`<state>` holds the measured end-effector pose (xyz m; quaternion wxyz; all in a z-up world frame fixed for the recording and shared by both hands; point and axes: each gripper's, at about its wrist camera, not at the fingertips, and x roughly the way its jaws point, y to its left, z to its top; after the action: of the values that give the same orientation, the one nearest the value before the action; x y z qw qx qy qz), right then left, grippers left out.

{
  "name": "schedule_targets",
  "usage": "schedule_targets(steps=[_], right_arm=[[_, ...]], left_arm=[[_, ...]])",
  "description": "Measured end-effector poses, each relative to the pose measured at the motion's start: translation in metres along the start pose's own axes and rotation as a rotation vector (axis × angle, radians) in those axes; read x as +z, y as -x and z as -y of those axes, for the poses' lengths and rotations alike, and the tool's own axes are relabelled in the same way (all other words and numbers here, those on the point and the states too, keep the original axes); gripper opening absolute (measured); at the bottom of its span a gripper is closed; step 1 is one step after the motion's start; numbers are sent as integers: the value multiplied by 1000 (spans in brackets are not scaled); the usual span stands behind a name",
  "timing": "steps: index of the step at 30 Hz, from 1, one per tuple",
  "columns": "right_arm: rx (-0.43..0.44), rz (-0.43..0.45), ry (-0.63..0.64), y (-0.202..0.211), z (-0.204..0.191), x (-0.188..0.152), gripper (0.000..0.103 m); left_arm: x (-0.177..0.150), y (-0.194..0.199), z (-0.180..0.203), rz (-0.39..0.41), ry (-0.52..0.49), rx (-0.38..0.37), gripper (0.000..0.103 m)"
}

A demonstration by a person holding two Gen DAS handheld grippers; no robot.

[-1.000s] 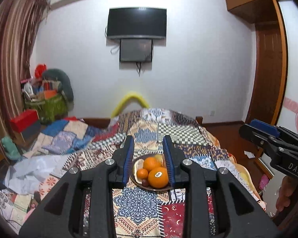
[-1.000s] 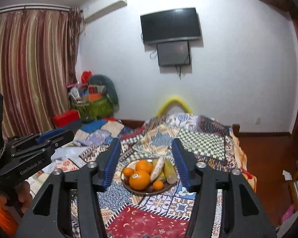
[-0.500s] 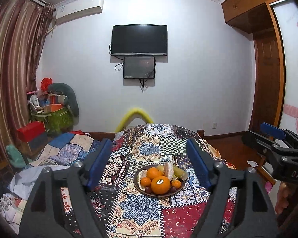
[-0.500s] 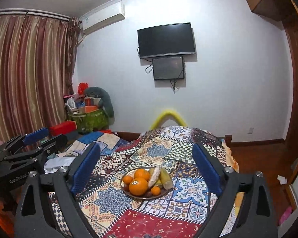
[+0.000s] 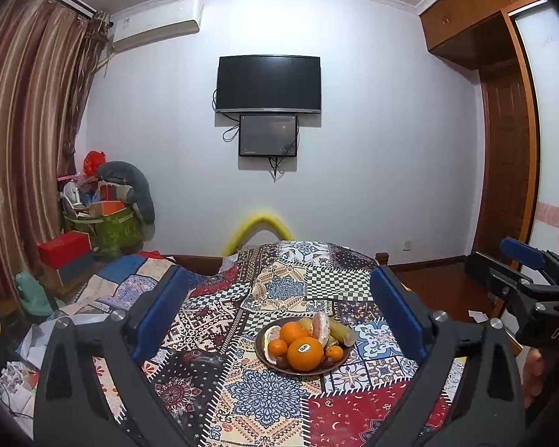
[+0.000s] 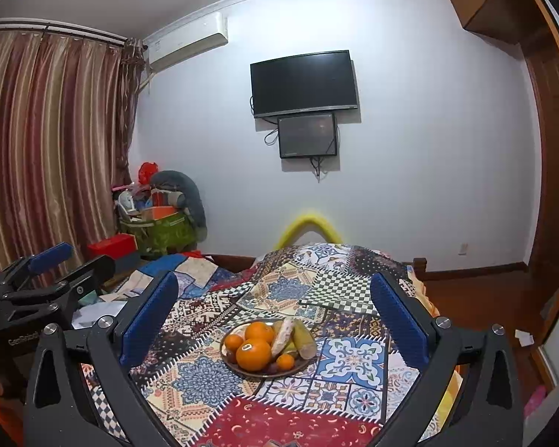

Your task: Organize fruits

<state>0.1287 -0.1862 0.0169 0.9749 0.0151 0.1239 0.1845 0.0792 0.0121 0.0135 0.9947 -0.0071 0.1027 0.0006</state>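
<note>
- Your left gripper (image 5: 279, 309): blue-padded fingers spread wide and still parting, nothing between the pads; the fruit plate sits well ahead of them on the bed. In the right wrist view its black body reads "GenRobot", partly cut off by a finger.
- Your right gripper (image 6: 275, 313): fingers likewise wide and opening, grasping nothing. In the left wrist view its side carries the letters "DAS"; the rest is out of frame.
- Plate (image 5: 266, 359): dark, shallow, resting on the patchwork quilt (image 5: 272, 395) near the middle of the bed, framed between your fingers in both views but untouched.
- Large orange (image 5: 305, 354): at the plate's near edge, with a small oval sticker on top; its print is too small to read.
- Smaller oranges (image 5: 293, 332): several, behind and beside the large one.
- Peeled citrus piece (image 5: 321, 326) and a yellow-green banana (image 5: 342, 331): toward the plate's right side.
- Dark small fruits at the plate's front rim: kind unclear.
- Television (image 5: 268, 83): wall-mounted, dark, with a smaller screen (image 5: 267, 135) just below; lettering unreadable.
- Air conditioner (image 5: 156, 24): high on the wall beside the striped curtain (image 5: 26, 141).
</note>
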Motion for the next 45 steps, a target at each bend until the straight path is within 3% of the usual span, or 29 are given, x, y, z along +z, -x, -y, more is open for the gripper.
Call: schedule_targets(steps=[45], right_arm=[[-33, 30, 12, 12, -2, 4, 103]], left_arm=[[3, -3, 5, 4, 8, -24, 101]])
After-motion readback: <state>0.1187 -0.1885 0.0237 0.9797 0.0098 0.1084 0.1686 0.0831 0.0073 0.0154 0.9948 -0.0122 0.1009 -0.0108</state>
